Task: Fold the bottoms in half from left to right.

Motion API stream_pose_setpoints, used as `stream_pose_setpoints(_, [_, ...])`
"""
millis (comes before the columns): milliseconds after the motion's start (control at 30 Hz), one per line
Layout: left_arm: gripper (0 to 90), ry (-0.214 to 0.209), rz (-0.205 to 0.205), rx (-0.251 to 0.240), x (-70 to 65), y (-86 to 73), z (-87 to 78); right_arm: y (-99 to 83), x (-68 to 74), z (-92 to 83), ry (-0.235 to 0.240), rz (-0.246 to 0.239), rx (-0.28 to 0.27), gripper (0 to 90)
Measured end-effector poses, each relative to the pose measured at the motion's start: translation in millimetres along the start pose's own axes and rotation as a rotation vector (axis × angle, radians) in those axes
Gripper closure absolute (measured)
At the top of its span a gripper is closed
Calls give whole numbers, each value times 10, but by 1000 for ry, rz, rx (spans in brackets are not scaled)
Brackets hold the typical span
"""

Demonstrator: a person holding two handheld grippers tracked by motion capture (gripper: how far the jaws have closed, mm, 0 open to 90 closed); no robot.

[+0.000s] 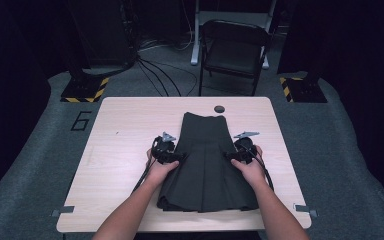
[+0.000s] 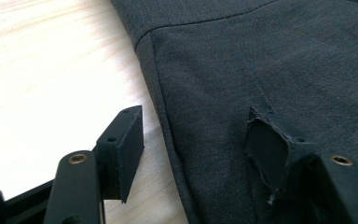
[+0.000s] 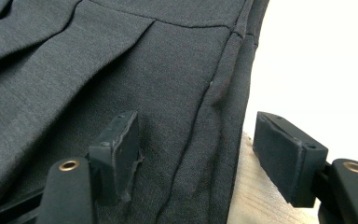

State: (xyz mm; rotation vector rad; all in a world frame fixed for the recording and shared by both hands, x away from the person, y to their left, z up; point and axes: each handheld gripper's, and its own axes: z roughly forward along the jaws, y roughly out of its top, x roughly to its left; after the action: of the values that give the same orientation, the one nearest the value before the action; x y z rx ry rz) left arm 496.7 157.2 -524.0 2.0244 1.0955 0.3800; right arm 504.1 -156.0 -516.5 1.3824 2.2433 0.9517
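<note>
A dark grey pleated skirt point(image 1: 207, 165) lies flat on the light wooden table point(image 1: 125, 150), waistband toward the far side and hem toward me. My left gripper point(image 1: 180, 156) sits at the skirt's left edge. In the left gripper view its jaws point(image 2: 196, 135) stand open astride that edge, one pad over bare wood point(image 2: 51, 70) and the other over the cloth point(image 2: 261, 56). My right gripper point(image 1: 228, 156) is at the skirt's right edge, open too point(image 3: 198, 140), with the seamed edge of the fabric point(image 3: 98, 70) between its pads and nothing pinched.
A small dark round disc point(image 1: 219, 109) lies on the table just beyond the waistband. A black folding chair point(image 1: 232, 50) stands past the table's far edge. Cables and two yellow-and-black striped bases point(image 1: 85, 90) are on the grey floor.
</note>
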Motion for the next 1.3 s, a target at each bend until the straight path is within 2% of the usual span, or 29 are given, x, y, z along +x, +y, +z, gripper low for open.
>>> stream_pose_setpoints(100, [401, -5, -6, -21, -13, -22, 1, -4, 8, -4, -6, -1, 4, 315])
stream_pose_setpoints(200, [456, -18, 0, -20, -12, -23, -7, -4, 22, -5, -7, -7, 3, 337])
stream_pose_setpoints(367, [518, -31, -11, -25, -18, -29, -6, -27, 37, -19, 18, -30, -14, 443])
stream_pose_setpoints(400, [530, -30, -10, -29, -21, -32, -5, -27, 47, -23, 25, -22, -12, 455])
stream_pose_setpoints(467, [557, -28, -15, -34, -28, -38, -4, -34, 43, -25, 25, -40, -15, 486])
stream_pose_setpoints(533, [591, -28, -28, -34, -37, -43, -6, -38, 60, -28, 30, -21, -20, 512])
stream_pose_setpoints(667, [663, -24, -70, -47, -55, -49, 2, -42, 76, -27, 31, -17, -32, 562])
stream_pose_setpoints(700, [675, -26, -75, -42, -53, -47, -1, -44, 72, -36, 39, -34, -19, 576])
stream_pose_setpoints(767, [697, -27, -77, -38, -49, -44, -2, -36, 75, -38, 45, -35, -15, 626])
stream_pose_setpoints(833, [716, -26, -78, -36, -55, -38, -4, -29, 97, -40, 55, -16, -13, 670])
stream_pose_setpoints(867, [726, -25, -78, -42, -63, -33, 3, -29, 94, -43, 52, -30, -7, 693])
stream_pose_setpoints(933, [749, -21, -76, -30, -71, -20, -3, -21, 133, -50, 49, -29, 0, 726])
stream_pose_setpoints(1033, [773, -13, -61, -24, -81, -1, -8, -10, 161, -54, 36, -39, -5, 751])
stream_pose_setpoints(1167, [794, -2, -43, -27, -79, 8, -26, 0, 176, -74, 35, -28, 1, 767])
stream_pose_setpoints(1200, [798, -6, -56, -28, -82, 9, -29, 3, 167, -84, 41, -24, 0, 769])
stream_pose_setpoints(1233, [802, -7, -51, -21, -74, 16, -40, 5, 167, -95, 48, -13, 1, 771])
stream_pose_setpoints(1267, [806, -10, -60, -27, -78, 15, -39, 3, 139, -101, 50, -41, -4, 772])
stream_pose_setpoints(1300, [807, -7, -62, -25, -87, 19, -45, 3, 144, -110, 54, -35, -3, 773])
